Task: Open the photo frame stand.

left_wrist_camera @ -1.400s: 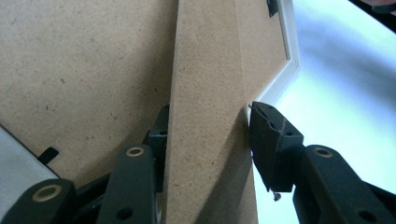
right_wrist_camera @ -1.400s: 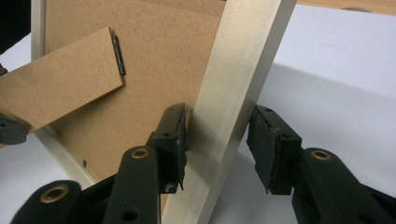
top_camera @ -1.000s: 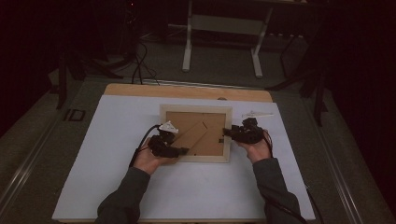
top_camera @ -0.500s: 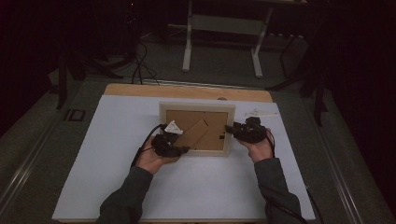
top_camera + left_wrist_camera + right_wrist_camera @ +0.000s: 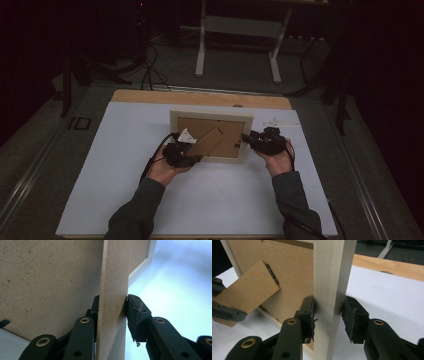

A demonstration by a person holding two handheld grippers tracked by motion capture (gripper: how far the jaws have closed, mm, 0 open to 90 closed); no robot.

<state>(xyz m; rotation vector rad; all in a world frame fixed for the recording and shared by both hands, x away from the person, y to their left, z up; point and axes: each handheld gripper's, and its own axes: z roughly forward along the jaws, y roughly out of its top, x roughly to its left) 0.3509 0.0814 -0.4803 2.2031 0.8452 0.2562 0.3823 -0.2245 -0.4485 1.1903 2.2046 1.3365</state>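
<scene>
— What is hidden on the picture frame point(image 5: 212, 136)?

— Its front face is turned down against the desk point(image 5: 125, 150), so any glass or picture cannot be told. In the left gripper view the stand point(image 5: 112, 302) is cut off at top and bottom.

— And at the edges?

— In the right gripper view the frame's rail point(image 5: 332, 290) is cut off above. In the high view the small marks point(image 5: 274, 121) behind the frame are too small to be read.

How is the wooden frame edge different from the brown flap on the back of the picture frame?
The frame edge is pale, thick wood; the flap is thin brown board. The edge runs straight along the frame's side, while the flap swings out at a slant from its hinge. The right hand-held gripper clamps the edge; the left hand-held gripper clamps the flap. Both belong to one picture frame.
</scene>
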